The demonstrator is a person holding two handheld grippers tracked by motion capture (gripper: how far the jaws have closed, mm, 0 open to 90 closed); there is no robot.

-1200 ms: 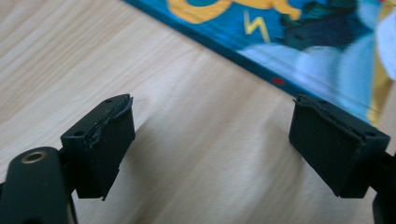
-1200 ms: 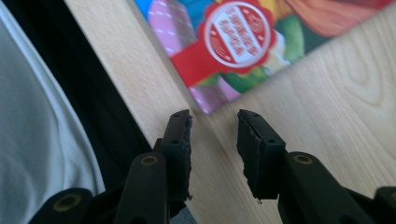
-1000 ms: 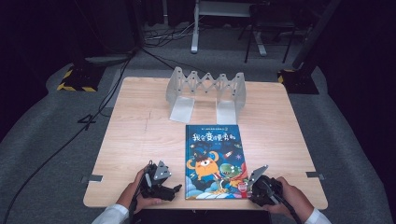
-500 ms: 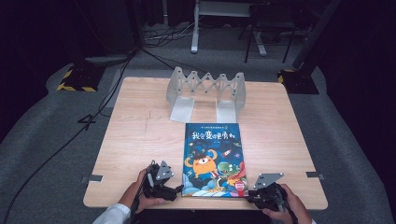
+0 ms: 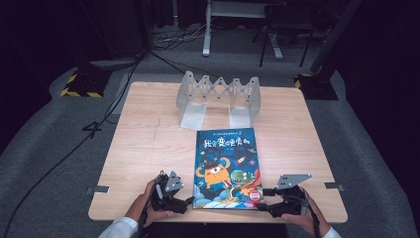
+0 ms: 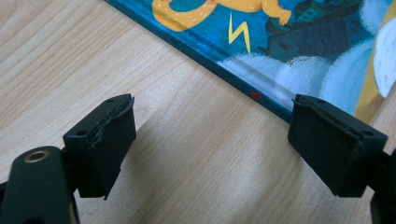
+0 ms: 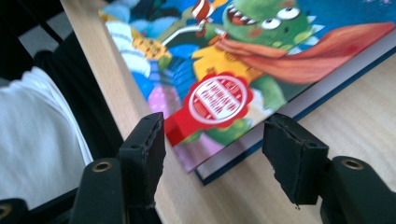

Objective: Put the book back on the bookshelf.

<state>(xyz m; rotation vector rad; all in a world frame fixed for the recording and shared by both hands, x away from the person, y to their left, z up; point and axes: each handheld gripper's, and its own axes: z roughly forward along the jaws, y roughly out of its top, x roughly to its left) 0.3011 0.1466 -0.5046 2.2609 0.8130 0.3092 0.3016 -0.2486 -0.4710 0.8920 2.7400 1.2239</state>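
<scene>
A picture book [image 5: 228, 168] with a blue cover, an orange monster and a green dinosaur lies flat near the table's front edge. My left gripper [image 5: 186, 202] rests on the table at the book's lower left corner, open; in the left gripper view its jaws [image 6: 212, 107] stand wide before the book's spine edge [image 6: 261, 88], apart from it. My right gripper [image 5: 263, 200] sits at the book's lower right corner. Its jaws [image 7: 217, 123] have just been opening and now stand either side of that corner [image 7: 210, 154] without pressing on it.
A grey folding book rack [image 5: 218, 96] stands at the back middle of the wooden table [image 5: 143, 148]. The table's front edge [image 7: 102, 79] runs close beside the right gripper, with a white sleeve [image 7: 37, 140] below it. Dark floor and cables surround the table.
The right gripper's jaws, shut at the book's lower right corner before, have come apart and let it go. The hand shifted slightly right. The left gripper has not moved.
</scene>
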